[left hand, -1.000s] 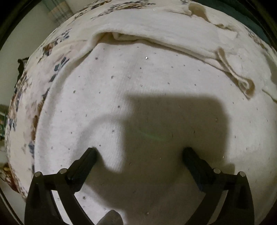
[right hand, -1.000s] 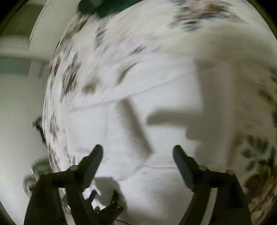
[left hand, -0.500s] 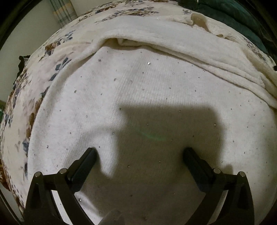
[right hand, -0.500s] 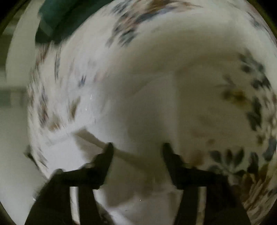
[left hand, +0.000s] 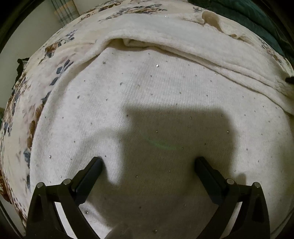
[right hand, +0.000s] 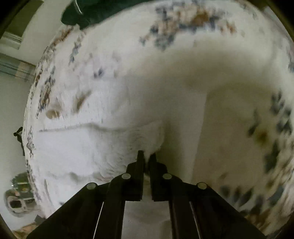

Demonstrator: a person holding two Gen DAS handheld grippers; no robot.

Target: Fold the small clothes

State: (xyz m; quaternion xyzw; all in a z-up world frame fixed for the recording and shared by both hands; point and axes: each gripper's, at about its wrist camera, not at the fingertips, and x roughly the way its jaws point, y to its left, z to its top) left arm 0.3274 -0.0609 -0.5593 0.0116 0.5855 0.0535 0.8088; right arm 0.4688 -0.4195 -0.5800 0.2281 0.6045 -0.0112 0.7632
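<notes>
Right wrist view shows the right hand-held gripper point(right hand: 146, 158) clenched on a pinch of the white sweater point(right hand: 114, 147), with a small tuft of knit bunched between its fingertips near the garment's edge. The picture is smeared, so how many layers it has caught cannot be told. Left wrist view shows the left hand-held gripper point(left hand: 148, 163) released, its fingers spread wide and hovering low over the broad middle of the same sweater point(left hand: 156, 95), which lies spread on a bed with a floral bedsheet point(left hand: 55, 60). A sleeve lies folded across the far side, and a dark green cloth point(left hand: 253, 16) sits beyond it.

The main risk, as I judge it, is the thin grip: a small nip of loose knit could slip out once the fabric is lifted and its own weight pulls on it. If the pinch has also taken the sheet below, the bedding would rise with the fold. With the left side free and nothing pinning the body, a pull from the right may drag the whole garment and undo the folded sleeve.
</notes>
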